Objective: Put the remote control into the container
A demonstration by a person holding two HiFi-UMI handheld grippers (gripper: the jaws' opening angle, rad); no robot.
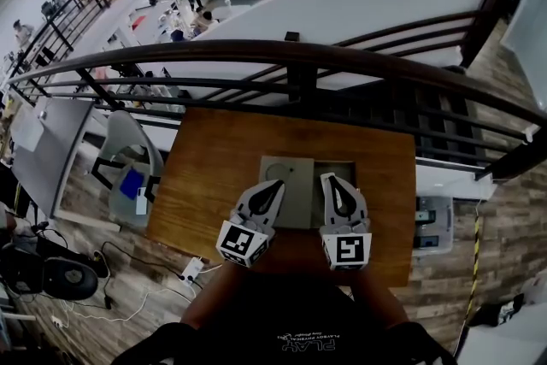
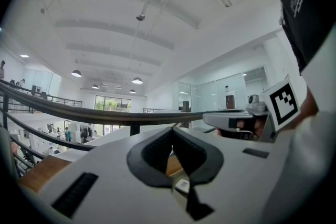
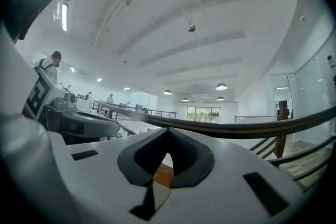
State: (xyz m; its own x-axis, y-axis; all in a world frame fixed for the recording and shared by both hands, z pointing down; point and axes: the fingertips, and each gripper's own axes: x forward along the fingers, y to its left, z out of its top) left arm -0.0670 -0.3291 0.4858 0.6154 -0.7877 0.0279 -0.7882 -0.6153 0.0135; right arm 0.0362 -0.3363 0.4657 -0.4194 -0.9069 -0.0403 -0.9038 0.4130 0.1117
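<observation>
A flat grey container (image 1: 299, 199) lies on the wooden table (image 1: 214, 167), near its front edge. No remote control shows in any view. My left gripper (image 1: 275, 186) hangs over the container's left part and my right gripper (image 1: 335, 184) over its right part, side by side. In the left gripper view the left gripper (image 2: 172, 134) has its dark pads meeting at the tip, with nothing between them. The right gripper view shows the right gripper (image 3: 168, 132) shut and empty too. Both cameras look level past the railing, so the container's inside is mostly hidden.
A dark handrail (image 1: 291, 55) runs just beyond the table's far edge, with stairs and a lower floor behind it. A grey chair (image 1: 128, 158) stands left of the table, a grey box (image 1: 432, 222) to its right. Cables and a power strip (image 1: 190, 269) lie on the floor.
</observation>
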